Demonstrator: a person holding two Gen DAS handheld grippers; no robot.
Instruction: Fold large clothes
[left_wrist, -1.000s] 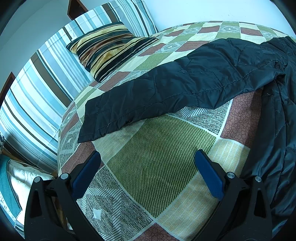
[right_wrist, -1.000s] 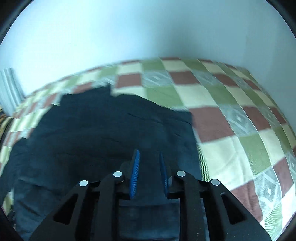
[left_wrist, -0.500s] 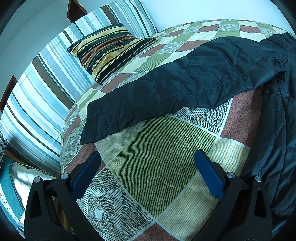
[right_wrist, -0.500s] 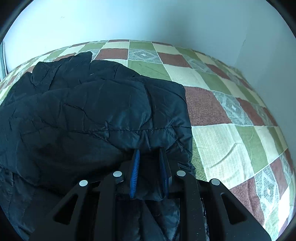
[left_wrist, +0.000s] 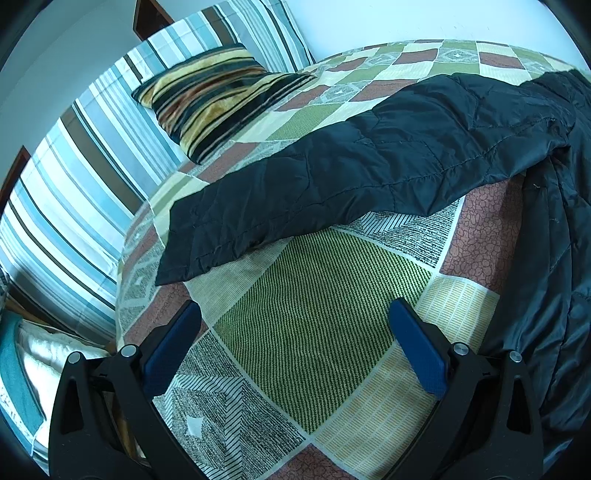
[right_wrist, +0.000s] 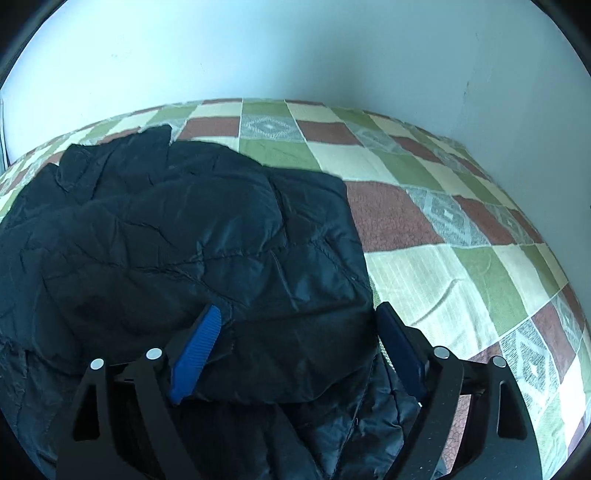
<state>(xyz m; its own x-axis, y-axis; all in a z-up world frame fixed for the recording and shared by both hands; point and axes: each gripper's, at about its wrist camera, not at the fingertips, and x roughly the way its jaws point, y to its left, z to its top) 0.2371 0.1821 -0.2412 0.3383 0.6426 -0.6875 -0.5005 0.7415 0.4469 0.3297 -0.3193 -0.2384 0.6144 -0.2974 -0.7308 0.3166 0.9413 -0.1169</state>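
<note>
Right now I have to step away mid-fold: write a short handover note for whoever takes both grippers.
Right gripper: open, fingers just spread apart, hovering over the black quilted jacket; the fabric lies loose between them, not pinched.
Left gripper: open, empty, over bare patchwork bedspread.
Jacket: on the bed. One side is folded over the body. One sleeve lies stretched out flat toward the striped pillow.
Done: first fold laid down and released.
Left: probably fold the outstretched sleeve in with the left gripper, then fold the body up.
</note>
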